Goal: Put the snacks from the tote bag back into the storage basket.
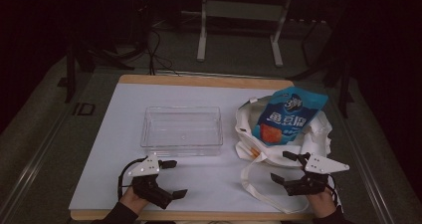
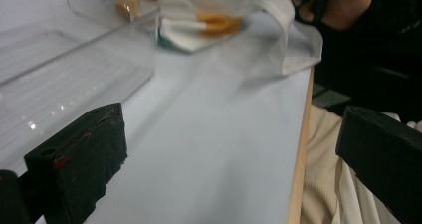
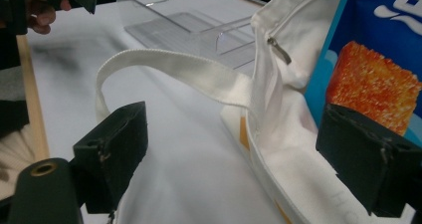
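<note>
1. Near the table's right edge, a white canvas tote bag (image 1: 278, 134) is laid flat with a blue foil snack pouch (image 1: 288, 115) poking out of its mouth; a clear rectangular plastic bin (image 1: 181, 129) is set just left of it.
2. Right gripper (image 1: 284, 165) is held spread wide, nothing grasped, jaws either side of the bag's zipper edge (image 3: 271, 64).
3. Left gripper (image 1: 175, 178) is likewise released, parked near the front edge below the bin.
4. Risk: canvas could be pinched instead of the pouch (fabric is bunched there), so the whole bag would be dragged.
5. Risk: the loose white strap (image 3: 169, 67) could be snagged by a jaw.
6. Risk: slick foil might be let slip.
</note>
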`<action>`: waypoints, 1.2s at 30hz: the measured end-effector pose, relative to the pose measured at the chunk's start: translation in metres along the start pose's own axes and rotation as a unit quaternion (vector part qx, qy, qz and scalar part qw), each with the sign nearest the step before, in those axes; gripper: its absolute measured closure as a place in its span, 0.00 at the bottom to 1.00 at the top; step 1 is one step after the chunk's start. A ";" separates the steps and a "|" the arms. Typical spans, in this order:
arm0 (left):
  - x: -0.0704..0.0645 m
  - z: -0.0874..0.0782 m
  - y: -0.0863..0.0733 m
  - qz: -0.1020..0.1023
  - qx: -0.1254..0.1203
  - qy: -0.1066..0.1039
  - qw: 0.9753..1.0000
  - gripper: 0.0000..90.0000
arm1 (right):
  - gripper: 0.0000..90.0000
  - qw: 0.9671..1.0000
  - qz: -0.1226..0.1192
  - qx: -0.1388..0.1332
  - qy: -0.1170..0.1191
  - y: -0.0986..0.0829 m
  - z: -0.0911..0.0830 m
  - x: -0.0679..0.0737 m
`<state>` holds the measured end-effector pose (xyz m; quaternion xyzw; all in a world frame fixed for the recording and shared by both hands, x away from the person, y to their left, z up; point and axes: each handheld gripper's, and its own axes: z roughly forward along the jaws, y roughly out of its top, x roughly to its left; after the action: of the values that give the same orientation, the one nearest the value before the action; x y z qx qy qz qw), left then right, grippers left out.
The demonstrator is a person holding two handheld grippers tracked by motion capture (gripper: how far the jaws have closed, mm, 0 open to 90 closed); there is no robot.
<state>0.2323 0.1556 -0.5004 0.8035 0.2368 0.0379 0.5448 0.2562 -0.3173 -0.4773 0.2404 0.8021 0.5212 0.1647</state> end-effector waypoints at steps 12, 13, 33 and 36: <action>-0.004 0.003 0.016 0.003 0.001 -0.020 1.000 0.00 | 0.15 0.997 0.005 0.040 0.069 0.015 -0.006 -0.001; -0.008 0.007 0.023 -0.006 0.020 -0.011 1.000 0.00 | 0.14 0.997 0.005 0.035 0.073 0.017 -0.007 0.000; -0.024 0.033 0.102 0.082 -0.013 -0.065 0.994 0.00 | 0.14 0.997 -0.033 -0.038 0.063 0.064 -0.039 -0.015; -0.022 0.036 0.109 0.084 -0.016 -0.066 0.994 0.00 | 0.14 0.997 -0.035 -0.042 0.058 0.069 -0.042 -0.019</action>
<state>0.2609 0.0834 -0.4132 0.8128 0.1313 0.0344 0.5665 0.2649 -0.3362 -0.3966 0.1743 0.7955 0.5615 0.1466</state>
